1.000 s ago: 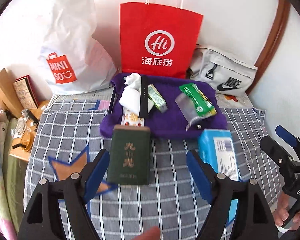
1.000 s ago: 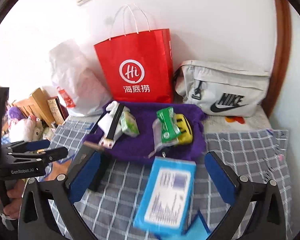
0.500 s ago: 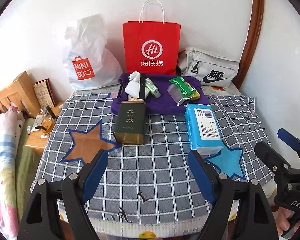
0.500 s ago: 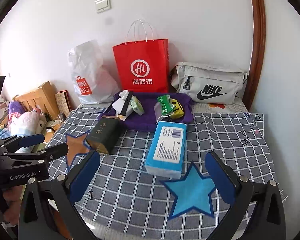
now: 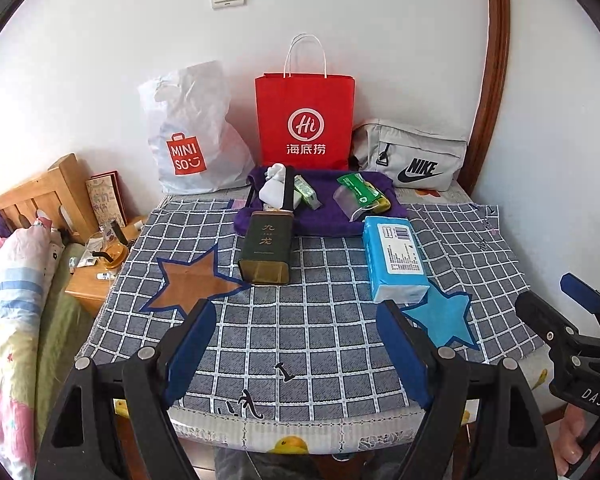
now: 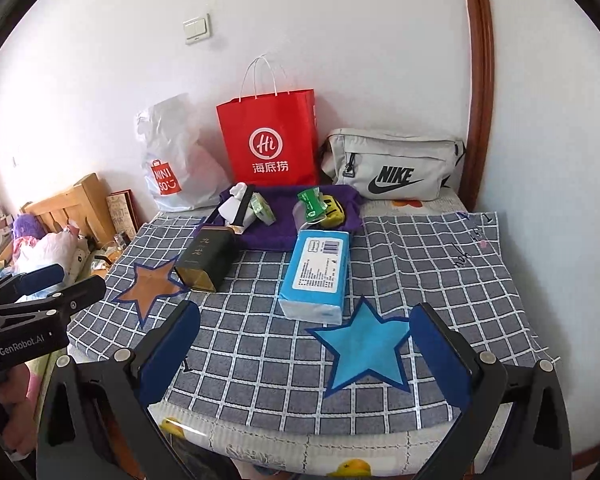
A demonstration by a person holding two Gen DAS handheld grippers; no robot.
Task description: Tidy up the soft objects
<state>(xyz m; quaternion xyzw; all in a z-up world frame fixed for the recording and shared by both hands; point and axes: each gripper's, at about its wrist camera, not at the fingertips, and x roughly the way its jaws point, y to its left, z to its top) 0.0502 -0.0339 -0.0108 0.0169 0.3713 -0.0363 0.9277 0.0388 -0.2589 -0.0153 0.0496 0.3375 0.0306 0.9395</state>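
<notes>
Left gripper (image 5: pixel 296 344) — jaws wide apart, nothing between them, touching nothing, above the near edge of the checked cloth (image 5: pixel 320 344). Right gripper (image 6: pixel 304 344) — likewise spread and bare. Beyond: tissue pack (image 6: pixel 316 272) lying by the blue star (image 6: pixel 364 356); green tin (image 5: pixel 266 248) by the brown star (image 5: pixel 192 280). Farthest: purple towel (image 5: pixel 324 220) carrying small items.

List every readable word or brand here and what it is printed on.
"MINISO": white plastic bag.
"Hi", "海底捞": red paper bag.
"NIKE": grey waist bag.
"九龙": dark green tin.
"GenRobot.AI": left tool.
Blue tissue pack label: too small to read.
</notes>
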